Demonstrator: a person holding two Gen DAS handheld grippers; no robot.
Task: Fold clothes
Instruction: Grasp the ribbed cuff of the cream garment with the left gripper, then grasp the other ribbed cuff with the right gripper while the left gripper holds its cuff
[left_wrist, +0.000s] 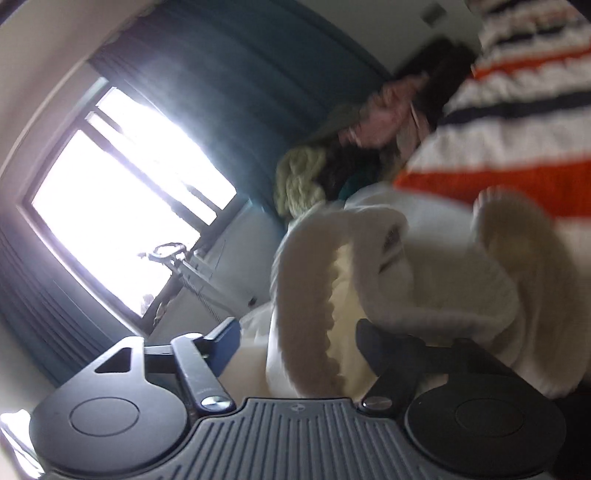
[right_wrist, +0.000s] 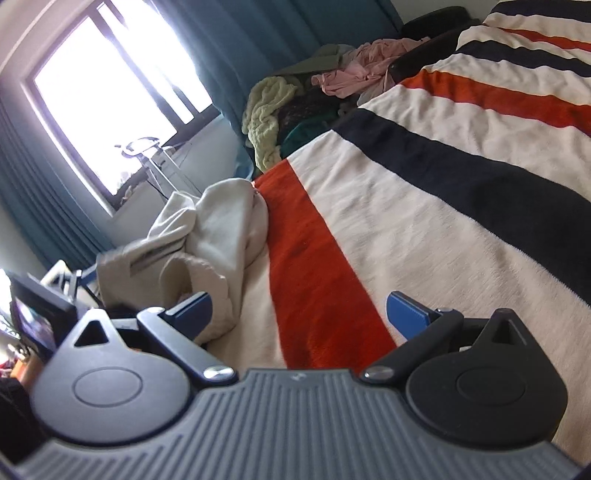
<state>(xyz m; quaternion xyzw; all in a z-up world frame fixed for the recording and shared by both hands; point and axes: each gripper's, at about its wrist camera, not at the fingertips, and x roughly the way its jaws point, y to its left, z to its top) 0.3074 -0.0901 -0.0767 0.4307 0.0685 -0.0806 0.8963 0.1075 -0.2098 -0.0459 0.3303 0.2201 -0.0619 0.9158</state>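
left gripper (left_wrist: 295, 334): half open around the cream garment (left_wrist: 369, 266), can't tell if pinching
right gripper (right_wrist: 299, 314): wide open, empty, over striped blanket (right_wrist: 406, 221)
pile (right_wrist: 295, 99): by the curtain (right_wrist: 258, 33)

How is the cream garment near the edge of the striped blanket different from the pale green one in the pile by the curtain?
The cream garment lies alone in a heap on the striped blanket, close to the tools; the pale green garment sits farther back, heaped with other clothes. The cream garment looks smooth, the green one nubbly. The cream one lies between the left tool's fingers; the green one is untouched. Both are crumpled, unfolded.
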